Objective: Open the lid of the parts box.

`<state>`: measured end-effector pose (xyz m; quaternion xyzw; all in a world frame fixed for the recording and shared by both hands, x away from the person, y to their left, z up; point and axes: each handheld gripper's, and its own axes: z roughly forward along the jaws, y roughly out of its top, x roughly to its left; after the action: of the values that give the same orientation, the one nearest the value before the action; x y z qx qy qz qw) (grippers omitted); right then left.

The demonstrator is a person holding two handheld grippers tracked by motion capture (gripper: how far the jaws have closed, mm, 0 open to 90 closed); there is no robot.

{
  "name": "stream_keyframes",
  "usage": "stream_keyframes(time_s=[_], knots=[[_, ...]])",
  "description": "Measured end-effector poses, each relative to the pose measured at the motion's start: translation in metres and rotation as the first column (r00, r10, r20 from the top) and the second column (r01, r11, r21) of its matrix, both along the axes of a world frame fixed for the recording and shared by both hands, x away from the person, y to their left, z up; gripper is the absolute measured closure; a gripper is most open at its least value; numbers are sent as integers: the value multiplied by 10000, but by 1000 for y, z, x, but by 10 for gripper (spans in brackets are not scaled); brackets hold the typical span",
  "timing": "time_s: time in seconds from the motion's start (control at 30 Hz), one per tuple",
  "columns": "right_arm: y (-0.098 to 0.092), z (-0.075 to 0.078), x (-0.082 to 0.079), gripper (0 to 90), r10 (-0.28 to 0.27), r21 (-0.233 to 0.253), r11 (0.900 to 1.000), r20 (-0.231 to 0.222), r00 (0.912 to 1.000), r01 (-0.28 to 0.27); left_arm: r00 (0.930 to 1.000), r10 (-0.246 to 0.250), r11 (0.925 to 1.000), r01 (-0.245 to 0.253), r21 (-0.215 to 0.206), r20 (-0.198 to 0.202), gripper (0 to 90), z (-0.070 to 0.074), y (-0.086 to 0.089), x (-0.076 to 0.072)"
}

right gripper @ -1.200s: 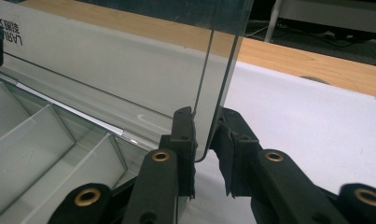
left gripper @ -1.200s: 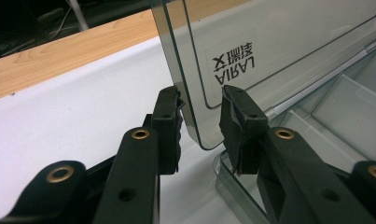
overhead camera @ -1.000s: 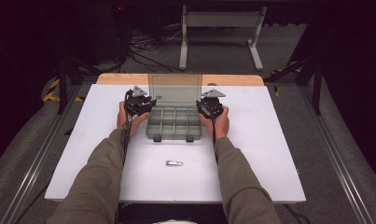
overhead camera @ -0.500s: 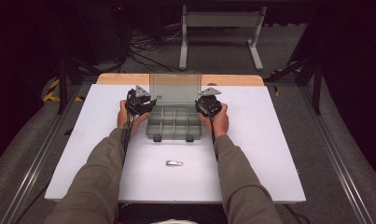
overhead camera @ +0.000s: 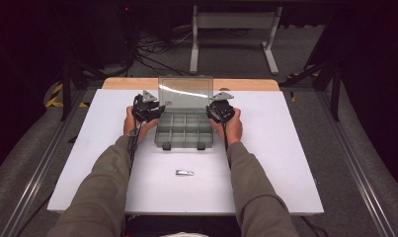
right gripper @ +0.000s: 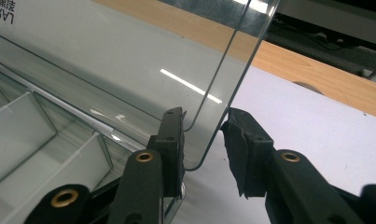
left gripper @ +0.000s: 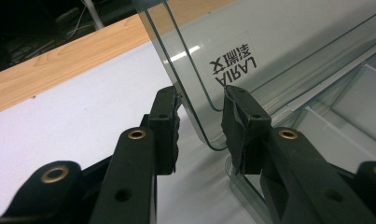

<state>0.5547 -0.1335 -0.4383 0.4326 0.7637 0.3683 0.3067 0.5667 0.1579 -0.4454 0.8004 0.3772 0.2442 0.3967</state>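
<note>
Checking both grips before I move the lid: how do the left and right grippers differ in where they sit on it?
The left gripper straddles the clear lid's left edge, beside the printed label; the right gripper straddles the opposite edge. On the left, the lid edge nears the jaw at that view's right; on the right gripper, it lies against the jaw at that view's left. Both stand open around the edge of the upright lid, above the compartment box.

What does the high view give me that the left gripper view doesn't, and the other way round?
High view: the whole organizer box, the small metal piece lying nearer the person, and both grippers, left and right, at the box's sides.
Left gripper view: its jaws open astride the lid's edge, and the lid's printed label.
Both: the raised clear lid and the white table.
</note>
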Motion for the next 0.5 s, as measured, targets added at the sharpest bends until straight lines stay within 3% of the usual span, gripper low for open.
stream_keyframes(time_s=[0.3, 0.5], knots=[[5, 1, -3, 642, -104, -609, 9981, 277, 9996, 121, 10000, 30, 9998, -31, 190, 49, 665, 1, -1, -1], [5, 4, -4, 610, 26, -629, 9980, 201, 9998, -13, 10000, -1, 9993, 0, 373, 34, 667, 2, -1, -2]])
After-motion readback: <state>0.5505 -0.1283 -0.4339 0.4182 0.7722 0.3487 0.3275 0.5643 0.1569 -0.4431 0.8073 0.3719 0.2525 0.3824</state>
